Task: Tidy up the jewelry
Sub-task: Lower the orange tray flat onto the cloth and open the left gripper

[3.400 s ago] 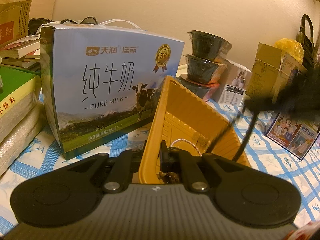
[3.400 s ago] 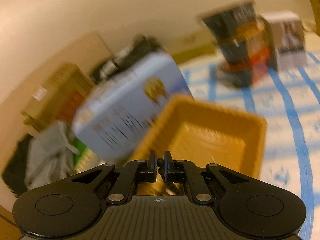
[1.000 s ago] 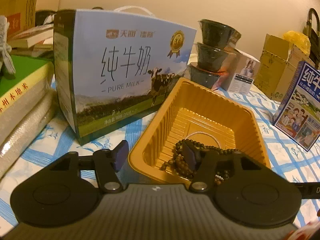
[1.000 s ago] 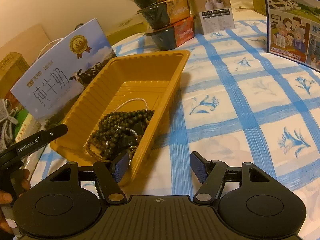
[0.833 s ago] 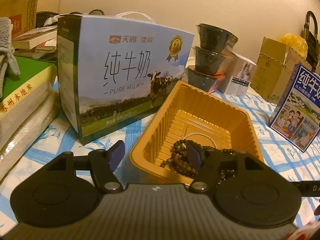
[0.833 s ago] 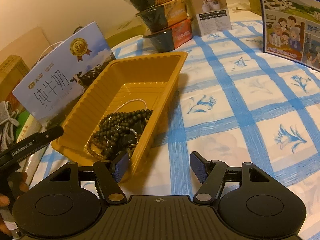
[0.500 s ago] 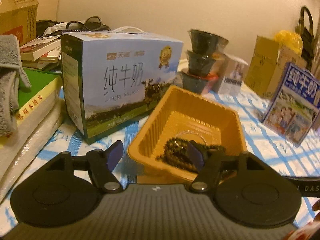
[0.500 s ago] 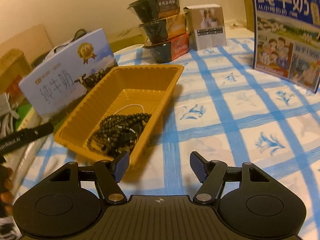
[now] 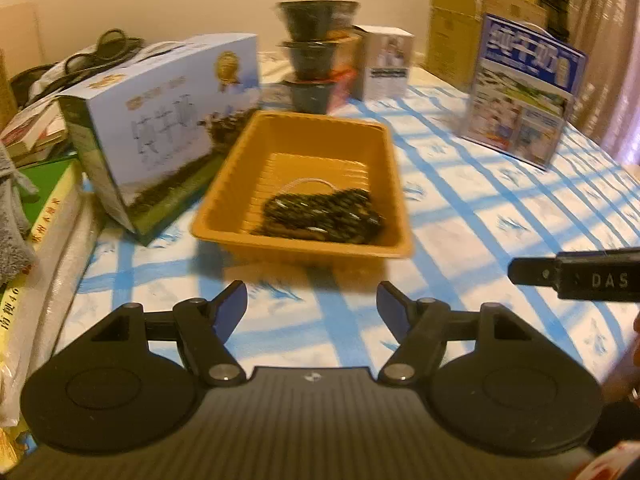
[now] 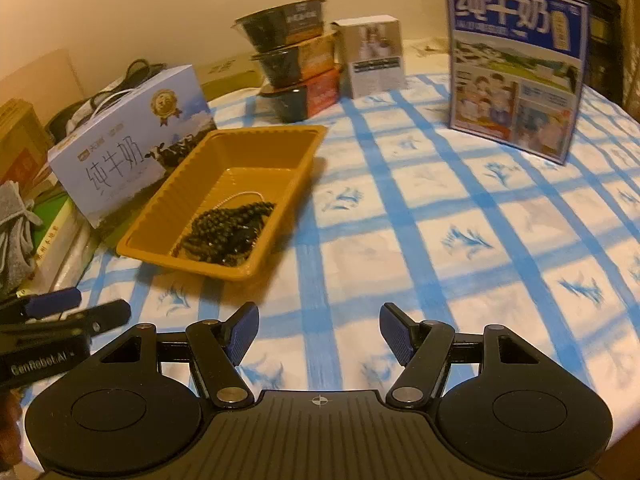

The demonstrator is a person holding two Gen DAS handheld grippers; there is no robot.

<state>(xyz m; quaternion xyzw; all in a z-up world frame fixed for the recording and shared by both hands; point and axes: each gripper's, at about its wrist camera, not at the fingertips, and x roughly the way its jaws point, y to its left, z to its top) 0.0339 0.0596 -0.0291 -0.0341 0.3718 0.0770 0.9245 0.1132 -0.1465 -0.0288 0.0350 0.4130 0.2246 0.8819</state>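
Right wrist: milk box (image 10: 128, 164) beside tray (image 10: 168, 216).

We see a glossy ribbed plastic tray (image 10: 168, 216), shiny dark beads (image 10: 228, 232), a matt printed cloth (image 10: 460, 240), smooth cardboard milk boxes (image 10: 128, 148), and matt black plastic grippers with ridged blue pads (image 10: 394, 334).

Tray (image 10: 168, 220) sits on the tablecloth (image 10: 460, 240), bead strands (image 10: 228, 232) heaped in its near end. Milk carton box (image 10: 132, 152) stands just left of the tray. Stacked bowls (image 10: 296, 68) behind it, small box (image 10: 374, 54) to their right. Second milk box (image 10: 516, 72) well apart, far right
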